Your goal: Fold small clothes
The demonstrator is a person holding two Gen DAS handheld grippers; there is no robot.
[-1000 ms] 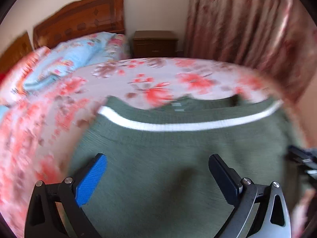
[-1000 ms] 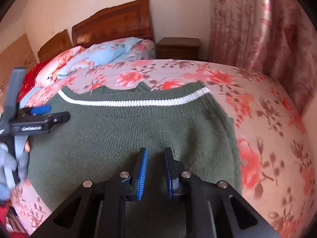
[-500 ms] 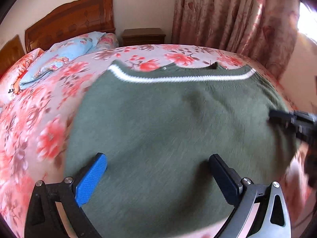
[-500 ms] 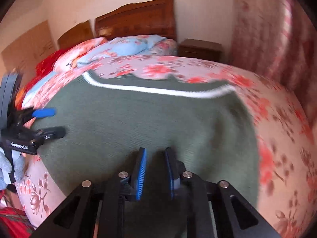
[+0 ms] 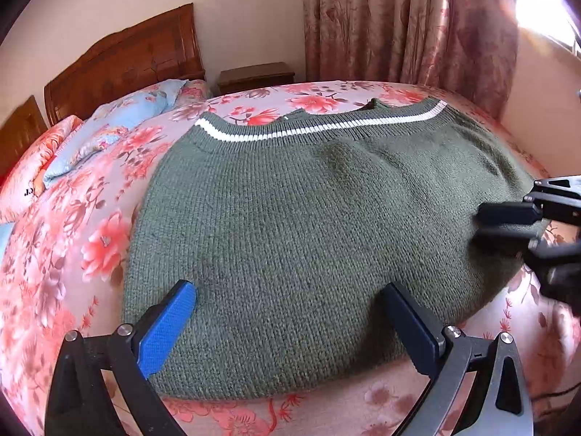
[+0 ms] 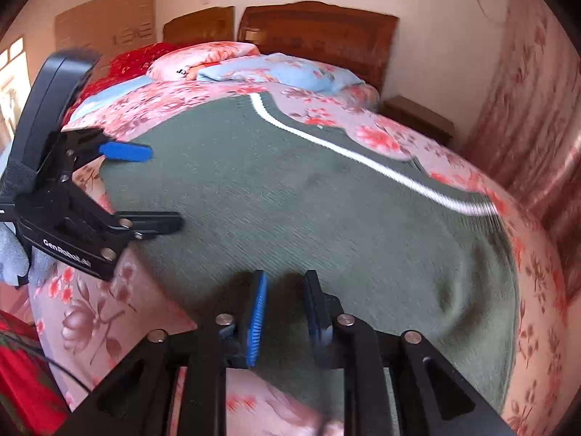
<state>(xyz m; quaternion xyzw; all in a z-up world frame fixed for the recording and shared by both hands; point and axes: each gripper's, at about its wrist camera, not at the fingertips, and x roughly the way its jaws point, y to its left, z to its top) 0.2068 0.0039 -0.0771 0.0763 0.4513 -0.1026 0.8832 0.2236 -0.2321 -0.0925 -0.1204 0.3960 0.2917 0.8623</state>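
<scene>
One view only: red blanket (image 6: pixel 120 61), right-wrist.

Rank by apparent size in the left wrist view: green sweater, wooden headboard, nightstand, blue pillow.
1. green sweater, fills most of the frame, though nearness inflates it
2. wooden headboard
3. blue pillow
4. nightstand, smallest, partly hidden behind the bed

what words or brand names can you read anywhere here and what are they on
"GenRobot.AI", white letters on the black body of the left claw, right wrist view; the last letters are hard to make out.
Black print on the pink pillow at the head of the bed: only a couple of characters show, too small and partial to read.
Dark marks on the brown board against the wall: blurred, unreadable.
Nothing legible on the green sweater.
</scene>
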